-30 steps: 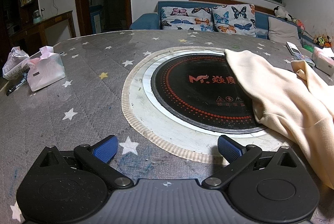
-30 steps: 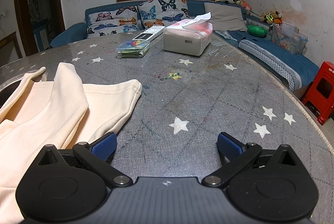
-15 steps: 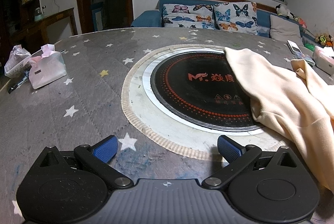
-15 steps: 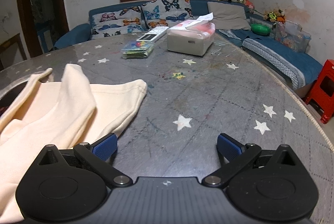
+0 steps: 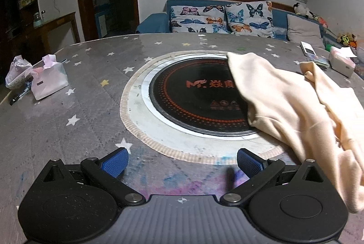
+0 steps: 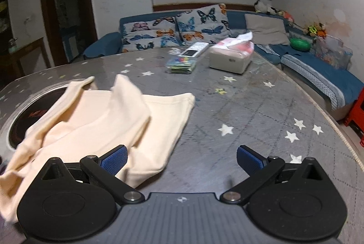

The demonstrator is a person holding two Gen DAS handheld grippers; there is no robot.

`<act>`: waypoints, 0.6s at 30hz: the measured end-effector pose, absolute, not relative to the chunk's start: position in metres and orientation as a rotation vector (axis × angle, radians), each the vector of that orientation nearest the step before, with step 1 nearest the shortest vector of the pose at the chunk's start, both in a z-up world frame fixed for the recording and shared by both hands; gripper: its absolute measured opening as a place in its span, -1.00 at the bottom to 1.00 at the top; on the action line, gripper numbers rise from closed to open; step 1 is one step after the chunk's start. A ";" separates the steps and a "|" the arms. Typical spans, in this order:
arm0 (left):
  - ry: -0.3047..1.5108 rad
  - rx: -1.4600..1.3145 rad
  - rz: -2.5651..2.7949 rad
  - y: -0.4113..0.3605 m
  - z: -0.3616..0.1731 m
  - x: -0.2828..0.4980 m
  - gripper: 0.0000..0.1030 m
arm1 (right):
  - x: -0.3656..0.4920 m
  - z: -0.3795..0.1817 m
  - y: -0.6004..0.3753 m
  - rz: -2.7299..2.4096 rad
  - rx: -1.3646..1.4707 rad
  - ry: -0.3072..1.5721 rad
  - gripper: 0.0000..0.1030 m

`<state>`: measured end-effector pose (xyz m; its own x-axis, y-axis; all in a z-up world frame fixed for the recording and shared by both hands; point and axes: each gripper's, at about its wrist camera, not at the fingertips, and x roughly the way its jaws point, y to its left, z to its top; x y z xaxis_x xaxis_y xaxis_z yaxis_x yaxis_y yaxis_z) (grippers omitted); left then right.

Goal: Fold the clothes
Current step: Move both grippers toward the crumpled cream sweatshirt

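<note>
Half across the black cooktop disc (image 5: 195,98) the cream garment (image 5: 293,107) lies rumpled, trailing off it. Left gripper (image 5: 180,161) and right gripper (image 6: 180,159) gape empty nearby; grabbing bunched layers together risks a crooked fold.

low wrist views, sharing cream garment (image 5: 295,107)
</note>
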<state>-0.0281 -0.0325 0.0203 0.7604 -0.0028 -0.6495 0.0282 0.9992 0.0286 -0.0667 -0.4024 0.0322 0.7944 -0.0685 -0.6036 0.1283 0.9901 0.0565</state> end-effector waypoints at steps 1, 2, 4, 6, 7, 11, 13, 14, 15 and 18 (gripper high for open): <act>0.706 0.038 -0.020 -0.034 0.021 -0.029 1.00 | -0.070 0.034 -0.399 -0.097 0.091 0.642 1.00; 0.706 0.038 -0.024 -0.035 0.022 -0.031 1.00 | -0.072 0.035 -0.396 -0.089 0.088 0.640 1.00; 0.705 0.039 -0.031 -0.037 0.024 -0.034 1.00 | -0.078 0.038 -0.390 -0.069 0.085 0.636 1.00; 0.708 0.042 -0.035 -0.040 0.026 -0.036 1.00 | -0.084 0.041 -0.384 -0.048 0.082 0.631 1.00; 0.710 0.043 -0.037 -0.042 0.026 -0.037 1.00 | -0.086 0.041 -0.382 -0.042 0.081 0.633 1.00; 0.717 0.051 -0.043 -0.048 0.028 -0.041 1.00 | -0.094 0.042 -0.374 -0.018 0.078 0.638 1.00; 0.718 0.054 -0.048 -0.051 0.029 -0.043 1.00 | -0.098 0.042 -0.370 -0.006 0.076 0.641 1.00; 0.718 0.055 -0.051 -0.053 0.030 -0.045 1.00 | -0.101 0.043 -0.369 -0.001 0.075 0.642 1.00; 0.718 0.055 -0.055 -0.054 0.030 -0.046 1.00 | -0.103 0.043 -0.367 0.002 0.075 0.642 1.00; 0.720 0.054 -0.064 -0.059 0.032 -0.049 1.00 | -0.108 0.043 -0.364 0.009 0.069 0.646 1.00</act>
<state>-0.0488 -0.0585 0.0323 0.7502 -0.0399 -0.6600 0.0772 0.9966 0.0274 -0.1079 -0.3638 0.0428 0.7988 0.0304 -0.6008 0.0128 0.9976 0.0674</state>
